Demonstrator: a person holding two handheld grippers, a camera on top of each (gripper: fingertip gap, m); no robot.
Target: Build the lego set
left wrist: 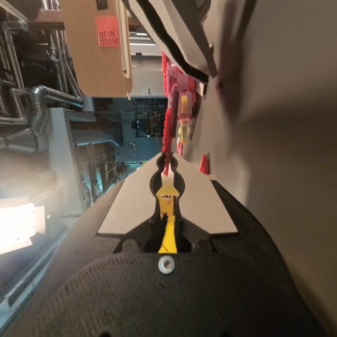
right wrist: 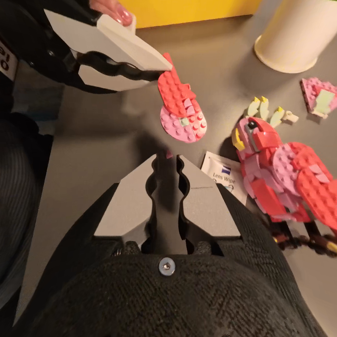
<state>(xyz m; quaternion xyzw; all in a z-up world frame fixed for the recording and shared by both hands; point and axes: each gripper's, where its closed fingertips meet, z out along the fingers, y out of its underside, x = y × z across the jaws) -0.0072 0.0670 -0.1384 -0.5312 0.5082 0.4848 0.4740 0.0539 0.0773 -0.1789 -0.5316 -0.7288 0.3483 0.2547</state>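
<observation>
While left fingers [right wrist: 160, 73] pinch red brick wing [right wrist: 175, 94], right fingers [right wrist: 166, 156] apart.

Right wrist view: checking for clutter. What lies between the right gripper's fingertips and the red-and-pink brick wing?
One small pink brick piece on the grey table, just beyond the right gripper; otherwise nothing before the wing.

Print on a white sachet [right wrist: 223, 176], a pink sheet [left wrist: 107, 31], a gripper label [right wrist: 7, 60].
</observation>
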